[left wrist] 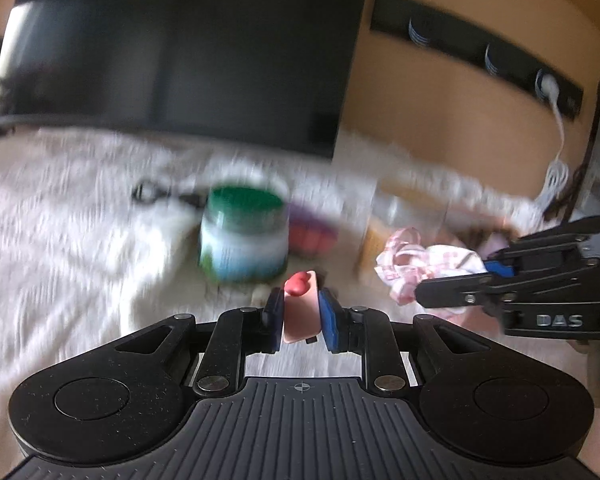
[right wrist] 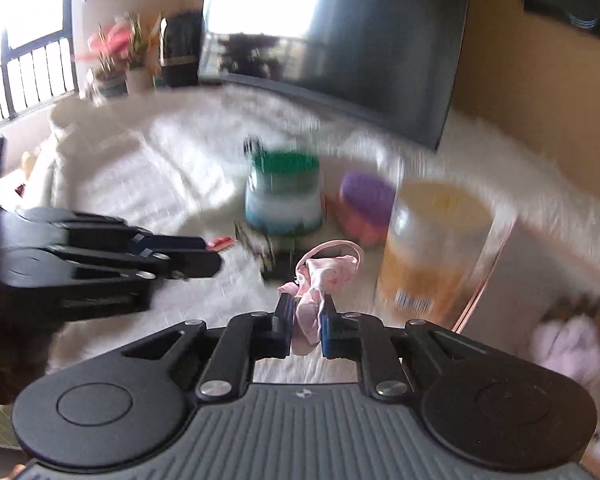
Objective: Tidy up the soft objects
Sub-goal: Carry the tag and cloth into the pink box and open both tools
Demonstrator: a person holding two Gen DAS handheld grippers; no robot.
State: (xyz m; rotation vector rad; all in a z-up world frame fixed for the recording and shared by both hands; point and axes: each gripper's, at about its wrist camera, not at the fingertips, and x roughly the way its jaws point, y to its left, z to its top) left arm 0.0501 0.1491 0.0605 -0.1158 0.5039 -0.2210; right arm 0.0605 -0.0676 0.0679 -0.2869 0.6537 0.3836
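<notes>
Left gripper (left wrist: 299, 312) has its jaws narrow, clamped on a small pink block with a red heart-shaped bump (left wrist: 300, 300); the block stands upright between the blue pads. Right gripper (right wrist: 305, 320) has its jaws nearly closed, pinching a pale pink patterned cloth with a ribbon loop (right wrist: 320, 276); the cloth bunches up ahead of the jaws and hangs a little below them.

The surface is a white fluffy cover (left wrist: 68, 240), wrinkled and blurred. Ahead of the left jaws stands a jar with a green lid (left wrist: 244, 236), and just right of it a purple-and-pink round thing (left wrist: 312, 228), too blurred to name. In the right wrist view a clear jar with a pale yellow lid and an orange label (right wrist: 432, 248) stands just right of the jaws, close to the cloth. Small dark bits lie on the cover near the green-lid jar; I cannot tell what they are.

Room: a big dark screen (left wrist: 180, 52) sits behind the cover, with a tan wall (left wrist: 440, 120), a black strip with hooks (left wrist: 480, 52) and a white cable (left wrist: 556, 152). Far left of the right jaws are a bright window with railing (right wrist: 24, 72) and potted pink flowers (right wrist: 120, 52).
</notes>
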